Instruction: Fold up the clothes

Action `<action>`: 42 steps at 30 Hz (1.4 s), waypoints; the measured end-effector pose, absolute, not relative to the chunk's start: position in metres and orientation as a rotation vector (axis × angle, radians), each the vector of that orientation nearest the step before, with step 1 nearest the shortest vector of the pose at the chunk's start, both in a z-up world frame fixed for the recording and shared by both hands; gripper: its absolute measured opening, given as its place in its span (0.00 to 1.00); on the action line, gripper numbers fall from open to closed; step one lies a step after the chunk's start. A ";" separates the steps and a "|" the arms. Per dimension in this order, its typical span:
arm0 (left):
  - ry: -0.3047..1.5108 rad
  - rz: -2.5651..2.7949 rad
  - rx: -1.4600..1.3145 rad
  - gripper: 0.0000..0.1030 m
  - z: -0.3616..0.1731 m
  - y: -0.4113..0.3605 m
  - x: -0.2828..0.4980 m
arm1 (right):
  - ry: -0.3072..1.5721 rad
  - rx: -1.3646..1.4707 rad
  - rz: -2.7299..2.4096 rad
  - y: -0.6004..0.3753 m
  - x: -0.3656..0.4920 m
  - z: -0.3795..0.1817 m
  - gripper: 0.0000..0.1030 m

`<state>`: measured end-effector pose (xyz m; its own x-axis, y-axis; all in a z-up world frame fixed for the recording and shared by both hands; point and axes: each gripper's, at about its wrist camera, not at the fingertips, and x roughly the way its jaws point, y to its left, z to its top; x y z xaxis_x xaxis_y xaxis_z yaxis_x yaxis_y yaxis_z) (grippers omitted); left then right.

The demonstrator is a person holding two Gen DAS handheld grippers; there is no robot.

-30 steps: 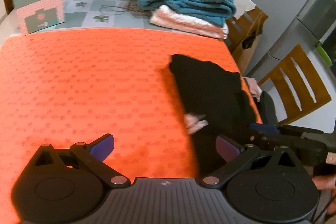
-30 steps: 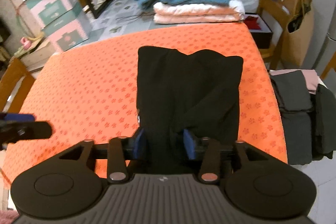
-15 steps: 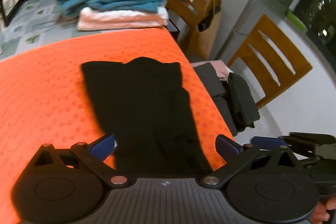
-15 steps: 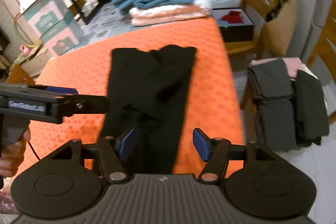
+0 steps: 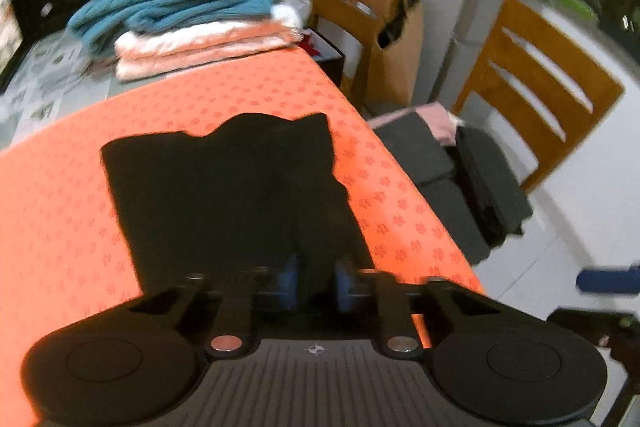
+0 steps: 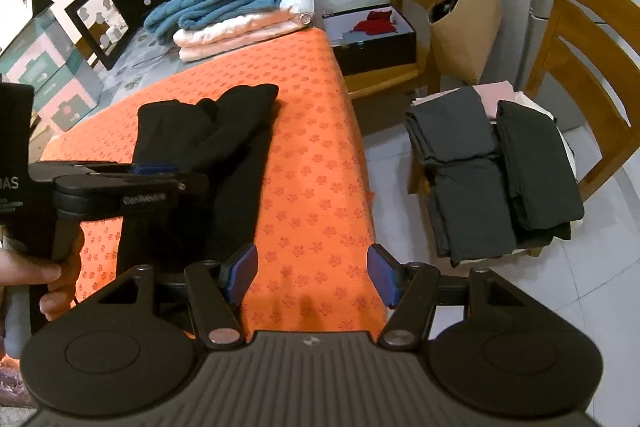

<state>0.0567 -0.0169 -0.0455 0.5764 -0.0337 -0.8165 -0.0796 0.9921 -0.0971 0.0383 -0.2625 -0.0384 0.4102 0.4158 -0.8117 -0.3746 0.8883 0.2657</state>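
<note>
The black garment [image 5: 224, 195] hides most of the left gripper's [image 5: 314, 285] fingers [image 5: 289, 283].

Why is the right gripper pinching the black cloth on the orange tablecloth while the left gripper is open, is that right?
Not quite, the sides are swapped. In the left wrist view, the left gripper is shut on the black cloth lying on the orange tablecloth. In the right wrist view, the right gripper is open and holds nothing.

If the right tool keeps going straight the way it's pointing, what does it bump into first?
Probably the orange tablecloth: the open right tool points along its bare right side, beside the black garment. Depth is hard to judge.
</note>
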 end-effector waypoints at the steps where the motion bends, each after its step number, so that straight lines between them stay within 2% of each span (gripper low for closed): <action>1: 0.946 0.035 -0.160 0.12 -0.044 -0.010 0.054 | 1.038 0.052 0.500 -0.261 0.039 -0.038 0.65; 11: 0.868 0.230 -0.370 0.12 -0.004 0.091 -0.001 | 1.055 0.044 0.584 -0.214 0.038 -0.036 0.65; 21: 0.939 0.548 -0.465 0.12 -0.030 0.194 -0.060 | 1.055 -0.061 0.702 -0.145 0.030 -0.039 0.65; 27: 0.934 0.595 -0.527 0.13 -0.025 0.219 -0.093 | 1.018 -0.217 0.769 -0.093 0.028 -0.052 0.65; 30: 0.938 0.568 -0.523 0.18 -0.023 0.212 -0.095 | 0.987 -0.323 0.792 -0.069 0.028 -0.061 0.65; 31: 0.939 0.559 -0.522 0.23 -0.023 0.209 -0.095 | 0.978 -0.353 0.796 -0.064 0.028 -0.064 0.64; 34: 0.943 0.531 -0.518 0.31 -0.021 0.202 -0.097 | 0.959 -0.411 0.805 -0.054 0.030 -0.070 0.46; 35: 0.944 0.522 -0.517 0.35 -0.021 0.200 -0.097 | 0.957 -0.414 0.807 -0.054 0.031 -0.071 0.36; 36: 0.945 0.513 -0.515 0.37 -0.020 0.198 -0.097 | 0.955 -0.416 0.808 -0.054 0.032 -0.071 0.20; 37: 0.947 0.504 -0.514 0.39 -0.019 0.195 -0.098 | 0.953 -0.419 0.810 -0.055 0.033 -0.072 0.12; 38: 0.948 0.495 -0.513 0.41 -0.019 0.193 -0.098 | 0.951 -0.417 0.810 -0.056 0.034 -0.072 0.09; 42: 0.959 0.413 -0.481 0.49 -0.017 0.174 -0.087 | 0.920 -0.327 0.743 -0.086 0.043 -0.054 0.07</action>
